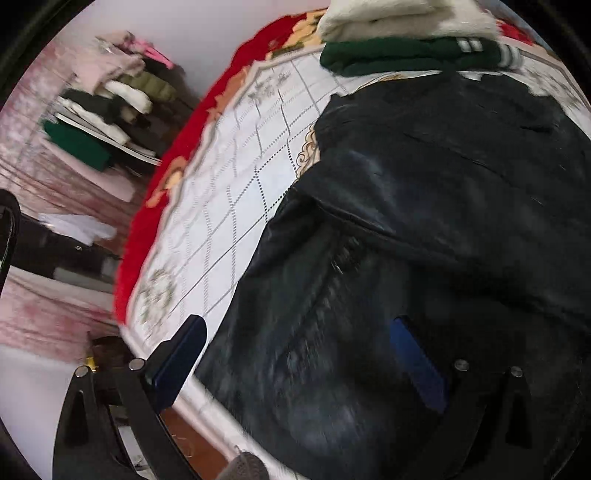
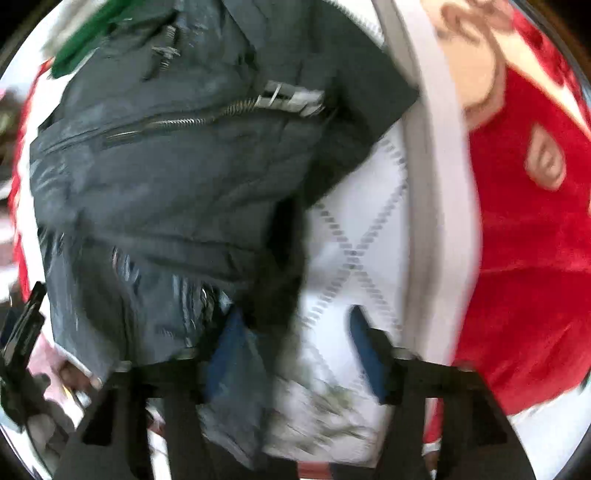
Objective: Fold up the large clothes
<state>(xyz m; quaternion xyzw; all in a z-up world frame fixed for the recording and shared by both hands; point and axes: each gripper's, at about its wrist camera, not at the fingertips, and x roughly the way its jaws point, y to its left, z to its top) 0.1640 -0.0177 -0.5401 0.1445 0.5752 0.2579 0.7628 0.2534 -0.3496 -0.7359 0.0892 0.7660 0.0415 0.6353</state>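
black jacket (image 1: 424, 229) under left hand-held gripper (image 1: 299, 354), beside right hand-held gripper (image 2: 295, 350)

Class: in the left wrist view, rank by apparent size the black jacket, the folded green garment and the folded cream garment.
1. Black jacket, by far the largest, though nearest the camera.
2-3. Folded green garment and folded cream garment: too alike to rank; the cream one is cut off.

Left gripper (image 1: 295, 354): jaws spread wide. One blue-padded finger (image 1: 177, 358) sits low at the left of the left wrist view, the other (image 1: 417, 362) well to the right. Black linkage arms visible beneath both.

Right gripper (image 2: 295, 354): jaws also parted, gap clear between the blue pads (image 2: 365, 354). Right wrist view is motion-blurred; contact at the fingertips cannot be judged.
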